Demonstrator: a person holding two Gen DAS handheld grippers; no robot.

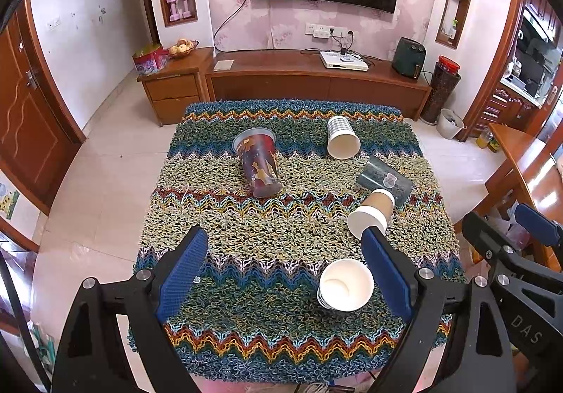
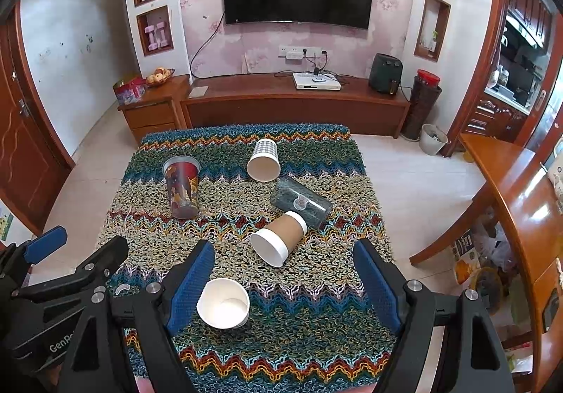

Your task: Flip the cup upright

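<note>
Several cups sit on a colourful knitted mat (image 1: 246, 252) (image 2: 299, 340). A white paper cup (image 1: 345, 284) (image 2: 223, 303) stands upright near the front. A brown cup with white rim (image 1: 371, 213) (image 2: 279, 239), a dark green cup (image 1: 385, 178) (image 2: 301, 200), a checked cup (image 1: 342, 138) (image 2: 264, 160) and a red-blue printed cup (image 1: 259, 162) (image 2: 182, 188) lie on their sides. My left gripper (image 1: 285, 273) is open, above the mat's front. My right gripper (image 2: 285, 282) is open, with the white cup beside its left finger.
A wooden TV cabinet (image 1: 316, 79) stands behind the mat, with a side cabinet (image 1: 172, 90) at its left. A wooden table (image 2: 520, 203) is at the right. Tiled floor (image 1: 98, 181) lies to the left. A bin (image 2: 432, 138) stands at the back right.
</note>
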